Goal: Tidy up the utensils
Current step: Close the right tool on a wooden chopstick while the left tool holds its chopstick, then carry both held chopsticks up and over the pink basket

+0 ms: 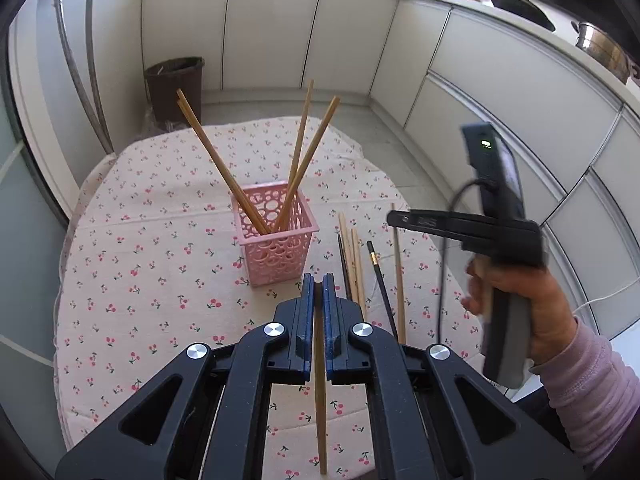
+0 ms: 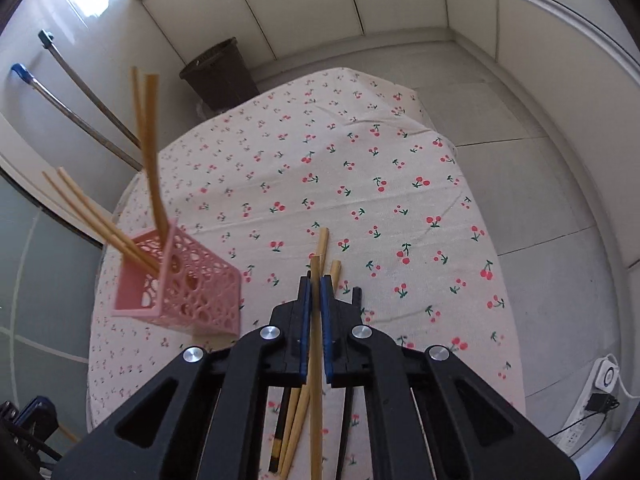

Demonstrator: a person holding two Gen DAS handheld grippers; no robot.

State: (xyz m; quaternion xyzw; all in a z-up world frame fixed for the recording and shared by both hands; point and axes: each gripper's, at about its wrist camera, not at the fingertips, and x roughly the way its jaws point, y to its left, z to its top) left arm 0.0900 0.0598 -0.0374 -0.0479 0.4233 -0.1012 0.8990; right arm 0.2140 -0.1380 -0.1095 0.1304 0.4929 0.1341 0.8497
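A pink perforated holder [image 1: 275,236] stands on the cherry-print tablecloth [image 1: 140,264] with several wooden chopsticks [image 1: 224,168] leaning in it; it also shows in the right wrist view [image 2: 180,292]. My left gripper [image 1: 319,284] is shut on a wooden chopstick [image 1: 320,400] just in front of the holder. My right gripper [image 2: 315,280] is shut on a wooden chopstick [image 2: 316,360], raised over loose chopsticks [image 2: 296,416] on the cloth. The right gripper shows in the left wrist view [image 1: 400,218], held by a hand.
Several loose wooden and black chopsticks [image 1: 376,276] lie right of the holder. A dark bin [image 1: 174,88] stands on the floor beyond the table. White cabinets [image 1: 500,92] curve around. A power strip [image 2: 600,392] lies on the floor at right.
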